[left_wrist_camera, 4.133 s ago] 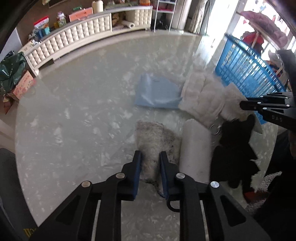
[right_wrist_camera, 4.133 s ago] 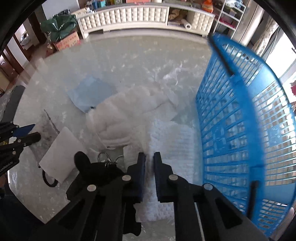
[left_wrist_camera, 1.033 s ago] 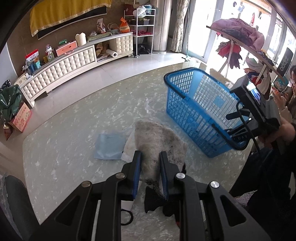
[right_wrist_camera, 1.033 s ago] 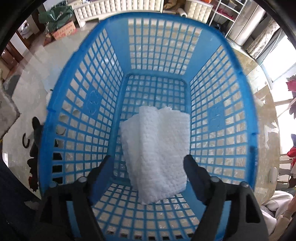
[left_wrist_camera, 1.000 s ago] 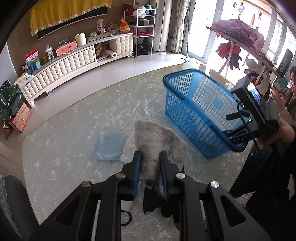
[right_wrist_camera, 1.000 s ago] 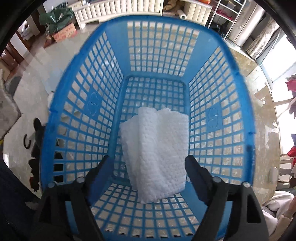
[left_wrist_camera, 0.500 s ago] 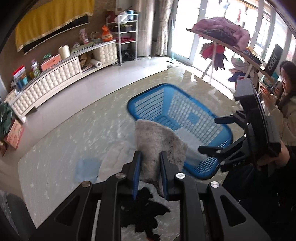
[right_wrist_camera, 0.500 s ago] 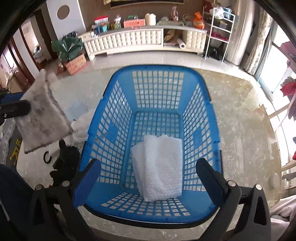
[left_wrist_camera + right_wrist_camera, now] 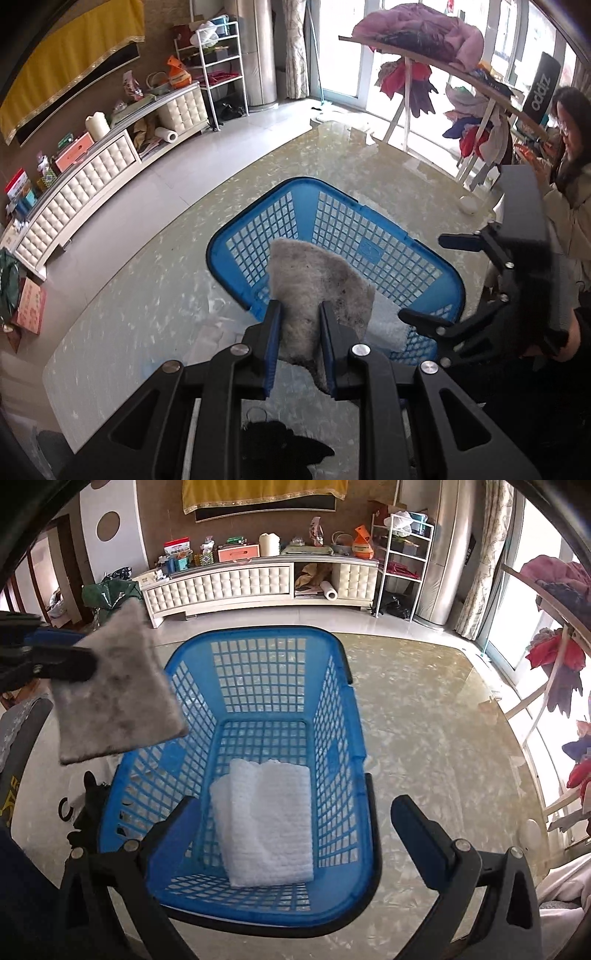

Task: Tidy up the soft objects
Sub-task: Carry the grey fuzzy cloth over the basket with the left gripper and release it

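My left gripper (image 9: 300,314) is shut on a grey fuzzy cloth (image 9: 314,288) and holds it in the air above the near rim of the blue basket (image 9: 258,236). In the right wrist view the grey cloth (image 9: 118,694) hangs at the left, over the basket's left wall (image 9: 173,686). A folded white knitted cloth (image 9: 269,823) lies on the basket floor. My right gripper (image 9: 295,823) is open and empty, just above the basket's near end; it also shows in the left wrist view (image 9: 436,280).
The basket stands on a pale marble table (image 9: 424,720). A black soft item (image 9: 280,446) lies on the table below my left gripper, and shows at the basket's left (image 9: 92,794). A white cabinet (image 9: 221,587) and a clothes rack (image 9: 424,48) stand beyond. A person (image 9: 569,177) sits at right.
My left gripper has lifted the grey cloth off the table and carried it over the basket. My right gripper let go of the white cloth into the basket, opened, and drew back upward.
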Demonstrator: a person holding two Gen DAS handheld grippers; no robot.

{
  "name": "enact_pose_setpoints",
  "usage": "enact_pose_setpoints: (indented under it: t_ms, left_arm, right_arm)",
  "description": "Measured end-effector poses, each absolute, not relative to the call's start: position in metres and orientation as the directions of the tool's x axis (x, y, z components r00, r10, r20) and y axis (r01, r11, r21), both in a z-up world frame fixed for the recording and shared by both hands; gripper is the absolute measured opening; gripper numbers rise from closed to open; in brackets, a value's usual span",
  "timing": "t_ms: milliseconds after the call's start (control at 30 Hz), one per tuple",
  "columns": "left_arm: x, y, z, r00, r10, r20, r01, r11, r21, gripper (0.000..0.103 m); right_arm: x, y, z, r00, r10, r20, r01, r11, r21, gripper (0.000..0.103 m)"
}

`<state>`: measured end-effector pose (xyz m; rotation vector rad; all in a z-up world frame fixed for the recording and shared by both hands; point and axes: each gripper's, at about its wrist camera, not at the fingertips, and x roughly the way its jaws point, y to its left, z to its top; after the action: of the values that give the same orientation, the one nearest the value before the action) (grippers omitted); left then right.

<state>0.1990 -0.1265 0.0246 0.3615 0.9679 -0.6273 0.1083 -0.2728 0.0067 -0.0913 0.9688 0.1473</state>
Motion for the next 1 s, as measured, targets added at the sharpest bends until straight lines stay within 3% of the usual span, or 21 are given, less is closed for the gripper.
enact_pose_setpoints:
  t_ms: [600, 1000]
  left_arm:
    - [0.275, -0.168, -0.059, 0.34, -0.211, -0.917, 0.698, 0.71, 0.096, 0.019]
    - [0.282, -0.182, -0.077, 0.35, -0.196, -0.916, 0.734, 0.665, 0.138, 0.024]
  right_arm:
    - [0.111, -0.279, 0.003, 0.525, 0.065, -0.849, -0.143, 0.99, -0.013, 0.103]
    - [0.115, -0.287, 0.001, 0.51, 0.065, -0.857, -0.117, 0.993, 0.006, 0.103]
